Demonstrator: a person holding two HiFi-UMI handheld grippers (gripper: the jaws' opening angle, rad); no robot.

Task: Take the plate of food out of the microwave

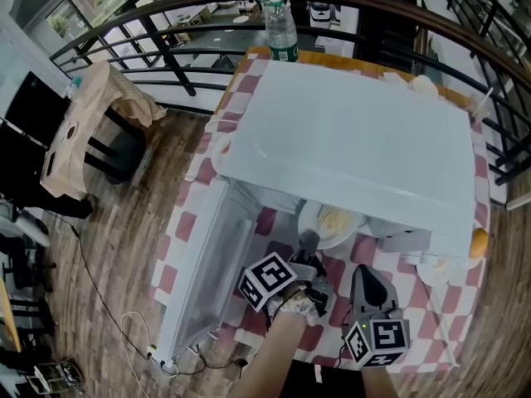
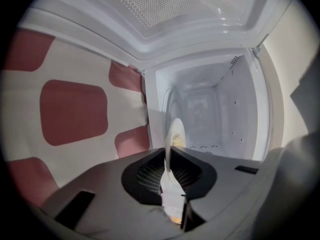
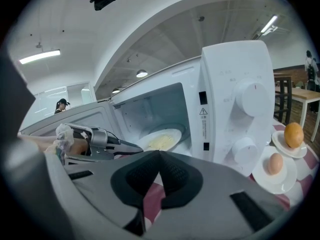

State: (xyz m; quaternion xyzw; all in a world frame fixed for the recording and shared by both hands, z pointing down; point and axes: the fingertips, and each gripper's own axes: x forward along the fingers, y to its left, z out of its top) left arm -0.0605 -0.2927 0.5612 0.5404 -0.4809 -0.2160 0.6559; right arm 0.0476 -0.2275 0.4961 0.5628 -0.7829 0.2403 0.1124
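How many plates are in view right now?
3: food plate inside the microwave; small plate under the orange; larger plate under the egg. Others may hide behind the microwave.

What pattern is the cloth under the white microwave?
Red-and-white checked tablecloth, clearest in the head view.

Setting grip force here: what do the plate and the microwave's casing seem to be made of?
Plate: probably glazed white ceramic, possibly melamine. The sign is a thin, smooth rim with a soft sheen.
Microwave casing: white painted sheet metal or plastic, with a satin finish. Its top is flat and even with a shallow pressed ridge, which leaves either material open.
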